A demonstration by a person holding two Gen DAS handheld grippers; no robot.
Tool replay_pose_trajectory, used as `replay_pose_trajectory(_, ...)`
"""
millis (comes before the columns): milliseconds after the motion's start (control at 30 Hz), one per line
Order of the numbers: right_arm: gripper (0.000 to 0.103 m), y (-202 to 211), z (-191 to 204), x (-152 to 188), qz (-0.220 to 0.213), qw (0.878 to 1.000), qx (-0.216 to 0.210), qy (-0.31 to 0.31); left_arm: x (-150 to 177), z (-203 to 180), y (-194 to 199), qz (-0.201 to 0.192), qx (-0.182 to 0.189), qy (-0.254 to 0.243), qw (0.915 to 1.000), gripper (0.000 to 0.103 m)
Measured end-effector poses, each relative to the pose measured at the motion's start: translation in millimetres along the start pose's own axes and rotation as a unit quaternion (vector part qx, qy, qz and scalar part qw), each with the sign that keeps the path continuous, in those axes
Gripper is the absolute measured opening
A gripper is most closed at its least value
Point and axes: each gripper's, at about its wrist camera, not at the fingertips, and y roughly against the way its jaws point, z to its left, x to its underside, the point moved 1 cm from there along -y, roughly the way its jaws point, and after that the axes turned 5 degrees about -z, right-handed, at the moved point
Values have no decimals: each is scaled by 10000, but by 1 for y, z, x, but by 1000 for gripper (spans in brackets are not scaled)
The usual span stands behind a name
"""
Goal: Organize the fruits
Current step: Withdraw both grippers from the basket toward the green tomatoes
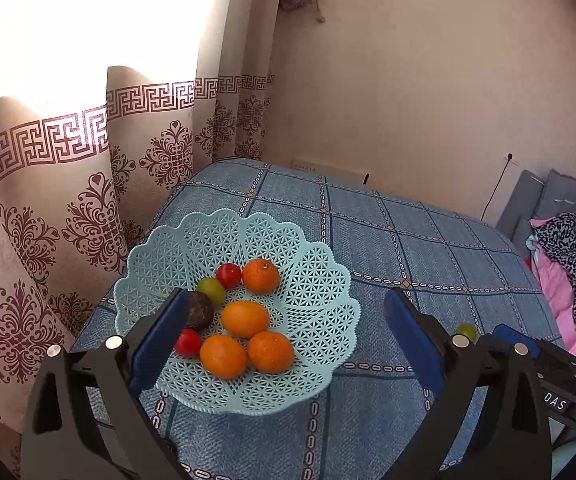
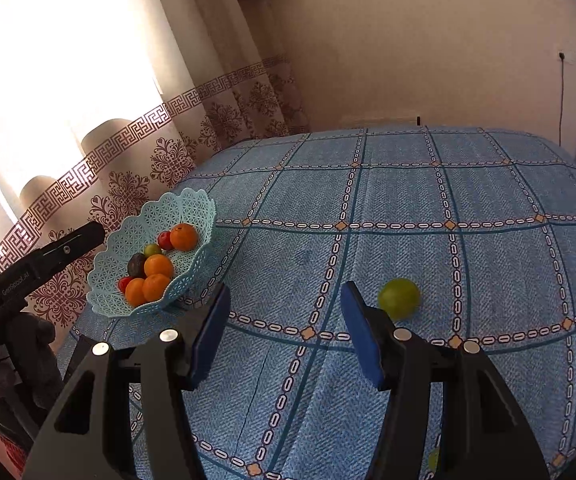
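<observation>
I see my left gripper (image 1: 288, 312) hanging above the light blue lattice basket (image 1: 319, 280), with its two blue pads wide apart and nothing between them. The basket stands on the blue checked tablecloth (image 2: 467, 184), close to the patterned curtain (image 1: 48, 208). Inside it lie four oranges (image 1: 245, 319), two red fruits (image 1: 228, 275), one green fruit (image 1: 212, 290) and one dark, almost black fruit (image 1: 200, 310), all touching each other in the middle. My right gripper (image 2: 286, 300) is also spread apart and empty, above the bare cloth. One green fruit (image 2: 399, 298) lies alone on the cloth, just beside the right pad of this gripper and well apart from the basket.
</observation>
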Motion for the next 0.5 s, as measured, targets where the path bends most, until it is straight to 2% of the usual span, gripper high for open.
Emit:
replay_pose_trajectory(167,58,14,-16,8,-105,9993,325,132,3,-10,-1,32,51,-98,9999,99)
replay_pose_trajectory(500,58,36,-42,28,-105,9980,606,159,11,-30,-3,129,162,-223,9995,99)
